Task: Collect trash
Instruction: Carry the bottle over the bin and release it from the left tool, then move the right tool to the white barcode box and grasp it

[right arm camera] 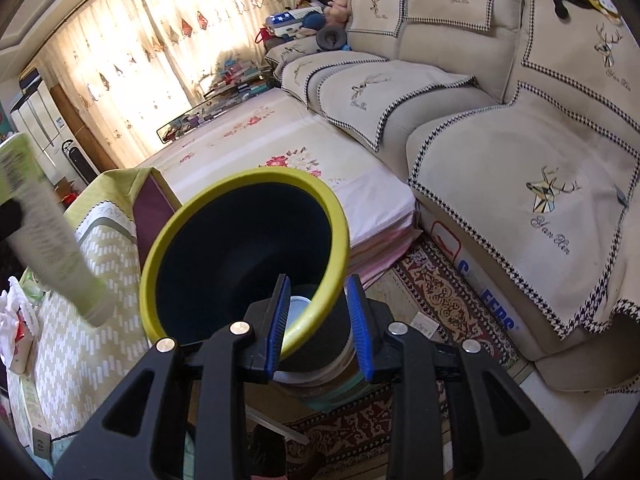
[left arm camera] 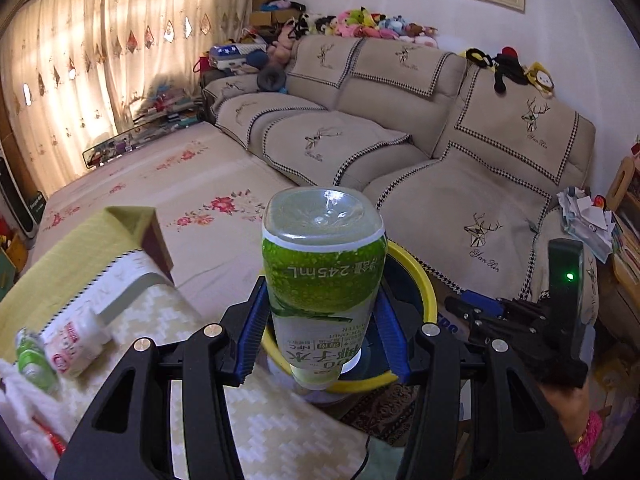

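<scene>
Behind everything, a beige sofa (left arm camera: pixel 400 128) with deer-embroidered covers fills the upper half of the left wrist view from twelve to three o'clock, with plush toys (left arm camera: pixel 372 24) lined along its back. A bed with a floral sheet (left arm camera: pixel 168 184) lies at ten o'clock, below sunlit curtains (left arm camera: pixel 92 52). At seven to eight o'clock the table (left arm camera: pixel 168 320), under a yellow-green patterned cloth, carries a small white bottle with red print (left arm camera: pixel 74 344) lying beside a small green bottle (left arm camera: pixel 34 358), both blurred.

Next in size, the bin (right arm camera: pixel 188 240), dark inside with a yellow rim, stands tilted at the centre of the right wrist view. The right tongs (right arm camera: pixel 318 320) pinch its rim at the five o'clock edge, one blue pad inside and one outside. Its mouth is unobstructed, with the table just beside it at nine o'clock.

Smallest, the green drink bottle (left arm camera: pixel 324 280) is pinched by the left tongs (left arm camera: pixel 320 332) across its body, directly over the bin's rim. It is upside down: its clear base faces twelve o'clock toward the sofa, its cap end points down at six o'clock, and its long axis runs along the tongs
</scene>
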The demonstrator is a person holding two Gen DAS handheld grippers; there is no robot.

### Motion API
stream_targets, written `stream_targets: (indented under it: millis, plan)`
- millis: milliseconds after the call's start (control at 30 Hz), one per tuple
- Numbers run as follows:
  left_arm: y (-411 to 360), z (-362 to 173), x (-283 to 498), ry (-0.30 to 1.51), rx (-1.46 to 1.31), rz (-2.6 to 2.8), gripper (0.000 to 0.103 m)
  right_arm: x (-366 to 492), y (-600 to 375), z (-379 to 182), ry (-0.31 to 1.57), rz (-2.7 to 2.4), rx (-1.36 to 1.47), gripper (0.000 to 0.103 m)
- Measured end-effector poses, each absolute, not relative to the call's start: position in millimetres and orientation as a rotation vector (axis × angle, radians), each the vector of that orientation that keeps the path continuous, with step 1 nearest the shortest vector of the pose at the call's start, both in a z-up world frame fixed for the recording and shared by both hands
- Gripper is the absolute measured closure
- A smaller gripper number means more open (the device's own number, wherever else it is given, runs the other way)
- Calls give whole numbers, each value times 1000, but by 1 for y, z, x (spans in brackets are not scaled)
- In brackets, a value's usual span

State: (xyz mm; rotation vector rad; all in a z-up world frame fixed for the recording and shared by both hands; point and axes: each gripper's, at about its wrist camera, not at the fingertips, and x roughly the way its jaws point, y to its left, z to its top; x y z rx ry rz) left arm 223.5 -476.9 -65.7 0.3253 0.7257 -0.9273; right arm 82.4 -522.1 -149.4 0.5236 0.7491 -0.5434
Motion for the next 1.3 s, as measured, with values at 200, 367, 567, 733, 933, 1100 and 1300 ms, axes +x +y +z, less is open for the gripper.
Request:
stream_targets:
  millis: [200,367,567,733,933,1100,1300]
  plan:
    - [-517,-98,233,770,324,-917,51,76,-526,-152,745,-553,543,67]
    - [-505,-91,232,739,286,-887,40,71,-524,-149,739,-555,541,67]
    - [-450,-51,213,665,230,-855,33,69,-512,-147,738,-526,540,66]
    - [-381,-17,191,606,153,-808,26,74,-489,-147,758,-475,526,66]
    - [-280,2,169,552,82,-682,17,87,-440,-144,791,-347,473,65]
    - [-185,3,152,514,52,-482,15,107,-384,-146,843,-216,395,64]
    - [-83,-9,138,531,-35,-291,13,122,-311,-133,837,-88,267,40]
